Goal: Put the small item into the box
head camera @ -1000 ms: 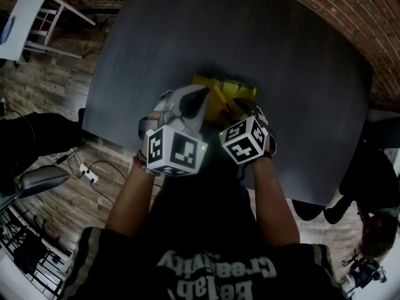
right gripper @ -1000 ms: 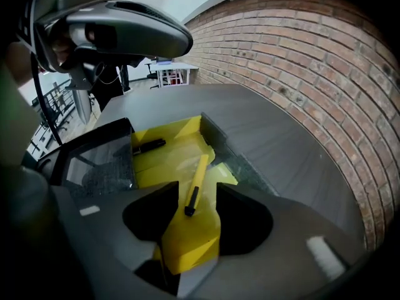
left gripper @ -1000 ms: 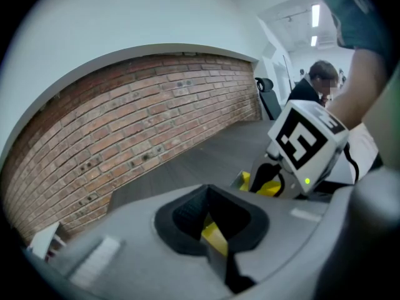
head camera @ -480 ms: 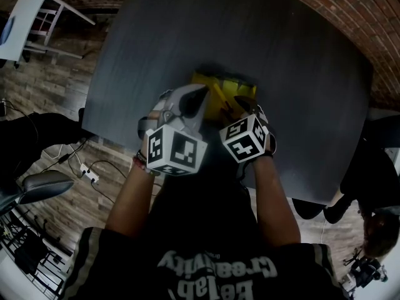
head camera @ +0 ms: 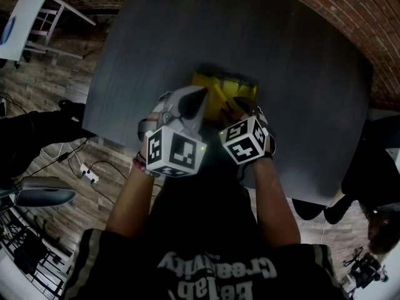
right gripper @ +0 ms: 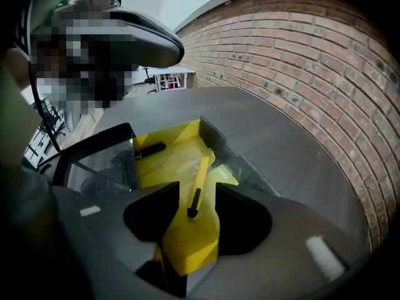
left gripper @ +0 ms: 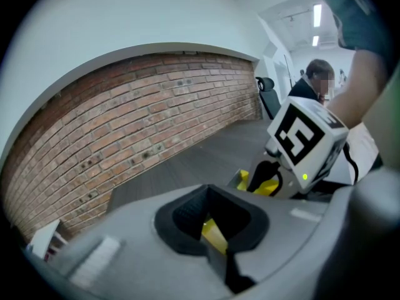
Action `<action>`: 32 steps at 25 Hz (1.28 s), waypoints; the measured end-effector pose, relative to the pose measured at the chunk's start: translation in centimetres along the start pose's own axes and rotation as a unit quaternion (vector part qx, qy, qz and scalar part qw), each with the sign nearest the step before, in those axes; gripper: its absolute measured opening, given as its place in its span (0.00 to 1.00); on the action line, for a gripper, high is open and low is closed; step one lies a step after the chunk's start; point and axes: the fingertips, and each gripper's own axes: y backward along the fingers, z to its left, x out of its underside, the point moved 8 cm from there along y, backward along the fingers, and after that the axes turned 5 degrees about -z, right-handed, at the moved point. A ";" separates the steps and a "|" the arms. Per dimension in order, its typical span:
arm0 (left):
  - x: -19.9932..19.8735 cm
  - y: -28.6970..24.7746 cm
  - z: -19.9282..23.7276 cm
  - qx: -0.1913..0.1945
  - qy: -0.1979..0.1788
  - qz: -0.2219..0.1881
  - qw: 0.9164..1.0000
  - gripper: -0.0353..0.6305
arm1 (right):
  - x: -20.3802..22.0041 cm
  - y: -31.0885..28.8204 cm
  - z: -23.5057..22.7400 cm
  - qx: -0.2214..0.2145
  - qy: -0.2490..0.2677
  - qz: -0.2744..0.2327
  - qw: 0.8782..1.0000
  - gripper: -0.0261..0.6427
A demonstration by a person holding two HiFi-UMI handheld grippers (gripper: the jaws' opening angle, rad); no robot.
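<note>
Closing slightly, right claw straddles pen in box.

Dark surface w/ yellow box near its front edge. L claw & R claw, each w/ a marker cube, side by side at box's near side. Wood floor at left.

Dark table offers open passage upper and right of frame; yellow box obstructs centre.
</note>
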 end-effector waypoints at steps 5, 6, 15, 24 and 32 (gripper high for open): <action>0.1 0.2 -0.2 -0.001 0.001 0.001 1.000 0.06 | 0.2 0.2 0.4 0.016 0.020 0.008 1.000 0.05; 0.1 0.2 -0.1 -0.001 0.002 0.001 1.000 0.06 | 0.3 0.2 0.5 0.019 0.024 0.011 0.999 0.05; 0.4 0.5 -0.4 -0.001 0.004 0.003 1.000 0.06 | 0.4 0.3 1.0 0.012 0.016 0.010 1.000 0.05; 0.2 0.8 -0.4 -0.003 0.017 0.002 1.000 0.06 | 0.3 1.0 0.9 0.015 0.010 0.005 1.000 0.05; -0.2 1.5 -0.3 -0.008 0.019 -0.002 1.000 0.06 | -0.6 2.0 1.4 0.010 0.010 -0.007 1.000 0.05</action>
